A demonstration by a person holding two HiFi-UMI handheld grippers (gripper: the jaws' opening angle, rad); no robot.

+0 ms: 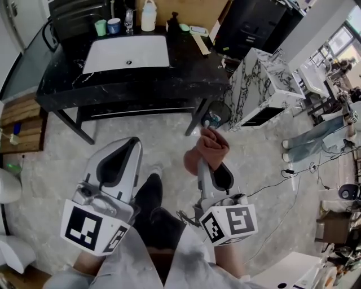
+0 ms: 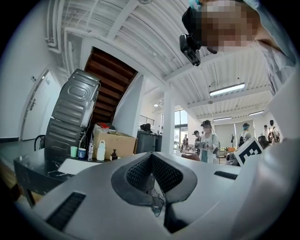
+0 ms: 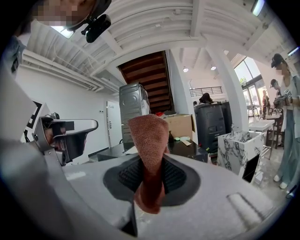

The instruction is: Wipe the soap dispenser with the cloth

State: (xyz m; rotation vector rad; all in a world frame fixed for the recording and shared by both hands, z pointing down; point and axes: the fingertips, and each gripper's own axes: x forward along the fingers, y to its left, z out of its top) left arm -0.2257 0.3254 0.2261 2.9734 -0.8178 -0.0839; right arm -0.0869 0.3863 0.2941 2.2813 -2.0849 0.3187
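Note:
The soap dispenser (image 1: 172, 25), a dark pump bottle, stands on the black marble vanity (image 1: 186, 70) to the right of the white sink (image 1: 127, 53). It shows small and far in the left gripper view (image 2: 114, 154) and partly behind the cloth in the right gripper view (image 3: 170, 136). My right gripper (image 1: 206, 165) is shut on a rust-brown cloth (image 1: 210, 148), which sticks up out of the jaws (image 3: 149, 140). My left gripper (image 1: 130, 148) is shut with nothing in it (image 2: 152, 161). Both grippers hang over the floor, well short of the vanity.
On the vanity's back edge stand a green cup (image 1: 100, 27), a blue cup (image 1: 114, 25), a faucet (image 1: 129, 18) and a white bottle (image 1: 148, 16). A marble-patterned cabinet (image 1: 262, 84) stands to the right. Cables (image 1: 282, 180) lie on the floor; people stand at the far right.

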